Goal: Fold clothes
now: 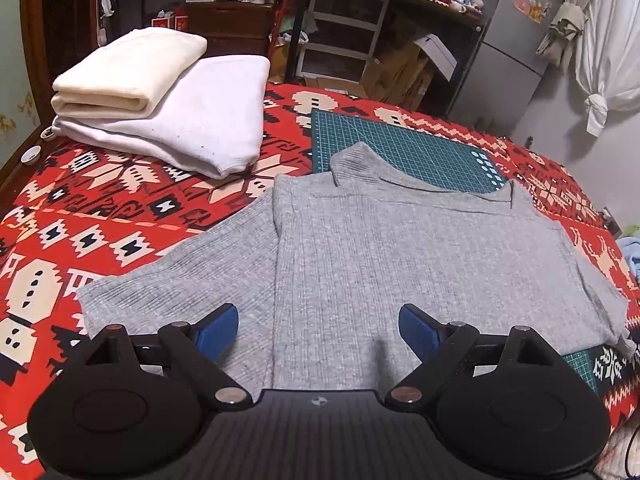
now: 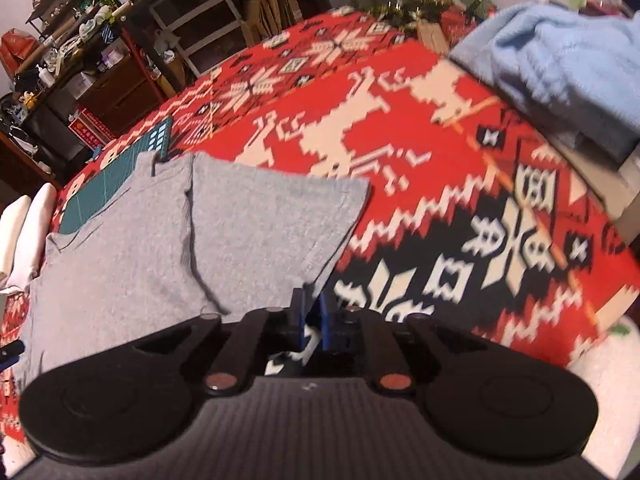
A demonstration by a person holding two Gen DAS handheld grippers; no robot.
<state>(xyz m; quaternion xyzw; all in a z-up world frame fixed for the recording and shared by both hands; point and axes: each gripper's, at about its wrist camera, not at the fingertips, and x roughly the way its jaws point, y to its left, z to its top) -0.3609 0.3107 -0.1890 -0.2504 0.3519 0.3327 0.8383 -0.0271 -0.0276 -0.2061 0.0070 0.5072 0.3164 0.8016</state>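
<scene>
Left fingers (image 1: pixel 319 330) spread wide, empty, right fingers (image 2: pixel 310 312) nearly closed, holding unclear, grey ribbed sweater (image 1: pixel 400 248) flat.

— What does the left gripper (image 1: pixel 319 330) look like?
— Matte black, with two round discs at the sides, angular link arms with silver pivot pins, and blue fingers (image 1: pixel 420 330). A ribbed black body sits between the discs, bearing a small round mark.
— And the right gripper (image 2: pixel 311 312)?
— The same build: black discs, black links, narrow blue fingers (image 2: pixel 325 316). Its nearest two pins look coppery red.
</scene>
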